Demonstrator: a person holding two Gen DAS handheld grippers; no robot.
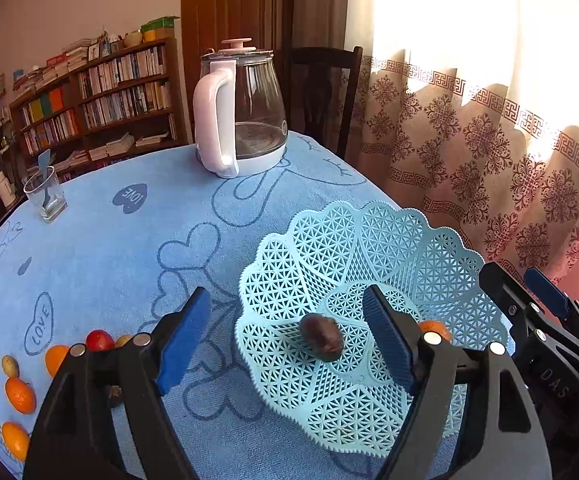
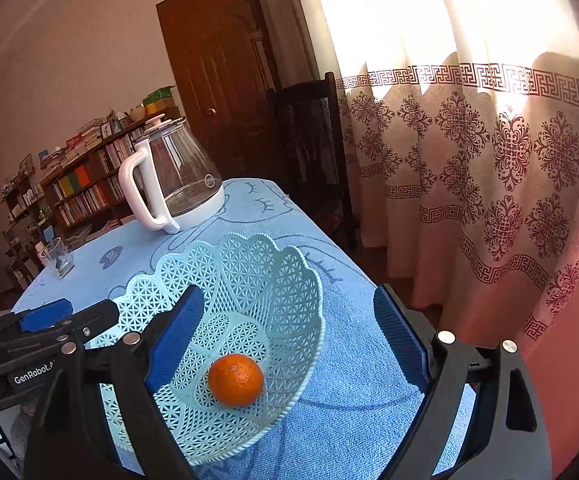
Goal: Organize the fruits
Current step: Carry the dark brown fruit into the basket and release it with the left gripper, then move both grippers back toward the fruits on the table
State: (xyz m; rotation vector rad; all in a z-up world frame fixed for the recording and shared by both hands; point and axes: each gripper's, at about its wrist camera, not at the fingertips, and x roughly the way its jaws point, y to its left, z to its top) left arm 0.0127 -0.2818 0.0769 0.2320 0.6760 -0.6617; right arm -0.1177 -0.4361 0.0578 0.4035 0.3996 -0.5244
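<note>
A light blue lattice basket point(image 1: 313, 240) stands on the blue cloth near the table's right edge. A dark brown oval fruit point(image 1: 322, 337) lies in it, loose between the fingers of my open left gripper point(image 1: 287, 298). An orange point(image 2: 236, 379) rests on the basket point(image 2: 289, 264) floor, free between the wide-apart blue pads of my open right gripper point(image 2: 287, 296). In the left wrist view the orange point(image 1: 435, 327) peeks out behind my right finger, and the right gripper point(image 1: 517, 280) hangs over the basket's right rim. Several loose fruits lie on the cloth at lower left, among them a red one point(image 1: 99, 339) and an orange one point(image 1: 20, 395).
A glass kettle point(image 1: 241, 112) with a white handle stands at the table's far side. A drinking glass point(image 1: 45, 194) sits at the far left. A dark chair point(image 1: 321, 92) and a patterned curtain point(image 1: 489, 140) lie beyond the table's right edge; a bookshelf point(image 1: 101, 100) lines the back wall.
</note>
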